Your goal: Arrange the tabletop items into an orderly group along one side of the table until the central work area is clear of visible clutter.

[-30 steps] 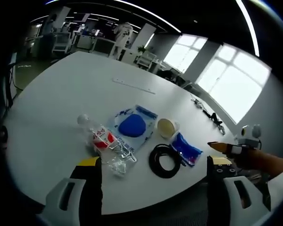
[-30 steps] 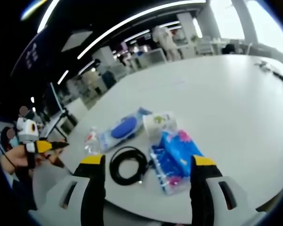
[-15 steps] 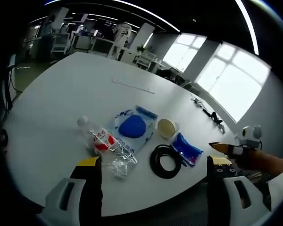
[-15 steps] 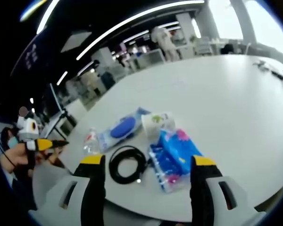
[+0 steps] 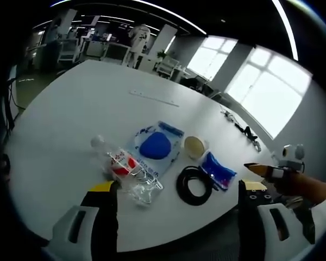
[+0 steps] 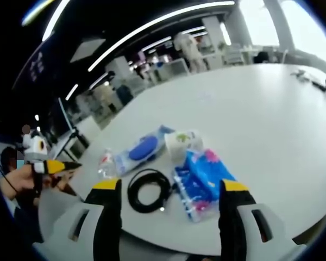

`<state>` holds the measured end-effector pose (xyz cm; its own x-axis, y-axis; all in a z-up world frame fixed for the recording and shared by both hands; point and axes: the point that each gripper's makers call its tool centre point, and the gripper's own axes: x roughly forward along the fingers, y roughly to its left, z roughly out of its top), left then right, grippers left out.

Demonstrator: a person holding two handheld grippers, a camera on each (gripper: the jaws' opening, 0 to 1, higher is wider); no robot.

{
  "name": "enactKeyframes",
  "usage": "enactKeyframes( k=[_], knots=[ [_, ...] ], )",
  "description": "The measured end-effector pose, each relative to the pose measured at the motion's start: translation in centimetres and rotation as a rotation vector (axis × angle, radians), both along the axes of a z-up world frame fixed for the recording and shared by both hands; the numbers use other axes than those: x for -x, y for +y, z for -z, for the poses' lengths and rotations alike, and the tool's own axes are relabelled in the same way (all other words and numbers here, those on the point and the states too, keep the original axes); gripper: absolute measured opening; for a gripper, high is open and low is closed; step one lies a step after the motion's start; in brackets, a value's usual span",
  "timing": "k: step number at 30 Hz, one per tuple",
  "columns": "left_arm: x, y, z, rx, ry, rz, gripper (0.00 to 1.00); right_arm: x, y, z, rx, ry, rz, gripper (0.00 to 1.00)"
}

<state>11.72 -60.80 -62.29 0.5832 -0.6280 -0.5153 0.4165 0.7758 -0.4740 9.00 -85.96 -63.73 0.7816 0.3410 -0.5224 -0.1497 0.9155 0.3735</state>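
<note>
Bottle (image 5: 121, 166) flat, cap (image 5: 97, 142) away from tongs

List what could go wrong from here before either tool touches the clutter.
1. The plastic bottle lies on its side near the table edge; a nudge could roll it off.
2. The black cable coil touches the blue wipes pack, so dragging one may pull the other.
3. The paper cup lies tipped between the blue pouch and the wipes pack; the open left tool or right tool could crush it.
</note>
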Motion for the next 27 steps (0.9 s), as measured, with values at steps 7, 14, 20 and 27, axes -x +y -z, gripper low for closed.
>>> enactKeyframes(
  k=[7, 14, 20, 27],
  knots=[
    [-0.6, 0.4, 0.4, -0.001, 0.008, -0.008, 0.92, -0.4, 0.7, -0.2, -0.003, -0.007, -0.017, 0.70],
    [-1.0, 0.6, 0.5, -0.002, 0.013, -0.008, 0.92, -0.8, 1.3, -0.5, -0.004, -0.016, -0.033, 0.70],
    [-1.3, 0.8, 0.8, -0.007, 0.017, -0.010, 0.92, -1.2, 2.1, -0.6, 0.004, -0.018, -0.060, 0.70],
    [-1.7, 1.4, 1.3, -0.018, 0.022, -0.013, 0.92, -2.0, 3.2, -0.9, 0.005, -0.025, -0.093, 0.70]
  ],
)
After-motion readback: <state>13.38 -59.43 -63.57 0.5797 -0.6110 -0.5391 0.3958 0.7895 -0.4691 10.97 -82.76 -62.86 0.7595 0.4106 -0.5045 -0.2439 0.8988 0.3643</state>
